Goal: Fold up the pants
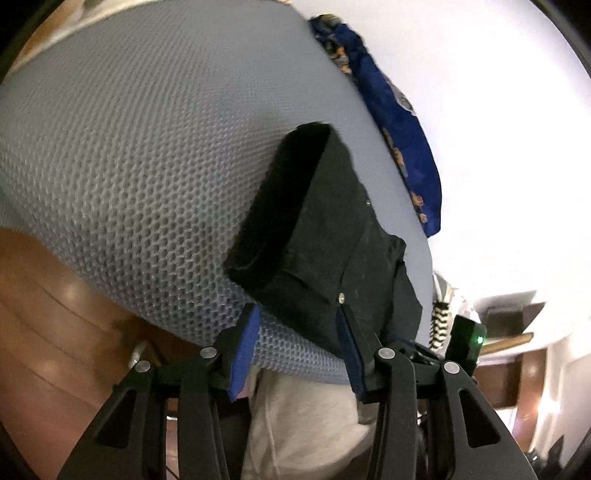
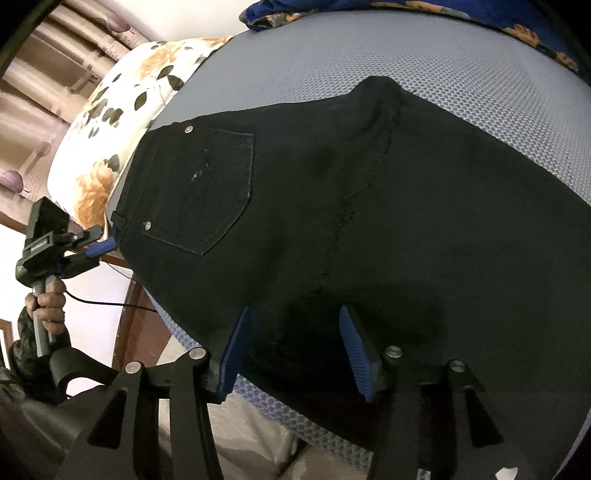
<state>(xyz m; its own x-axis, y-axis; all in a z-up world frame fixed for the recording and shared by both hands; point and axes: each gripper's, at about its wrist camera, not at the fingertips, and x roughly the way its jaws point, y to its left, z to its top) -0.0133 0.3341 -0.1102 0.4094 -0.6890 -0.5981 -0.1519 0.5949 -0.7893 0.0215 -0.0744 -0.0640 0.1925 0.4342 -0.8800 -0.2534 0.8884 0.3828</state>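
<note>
Black jeans [image 2: 369, 206] lie flat on a grey-blue mesh mattress [image 2: 461, 77], back pocket [image 2: 207, 192] up, waistband toward the left. In the left wrist view the jeans' waist end [image 1: 325, 243] shows with the waistband opening lifted. My left gripper [image 1: 299, 314] is open at the mattress edge, its blue pads either side of the waistband corner; it also shows in the right wrist view [image 2: 99, 251], beside the waistband. My right gripper [image 2: 295, 317] is open, its fingers [image 2: 236, 343] straddling the near edge of the jeans.
A floral pillow [image 2: 122, 122] lies left of the waistband. A dark blue floral blanket [image 1: 399, 122] runs along the mattress's far side, also in the right wrist view [image 2: 406, 7]. A wooden floor [image 1: 55, 314] lies below the mattress edge. A cable [image 2: 110, 302] hangs from the left gripper.
</note>
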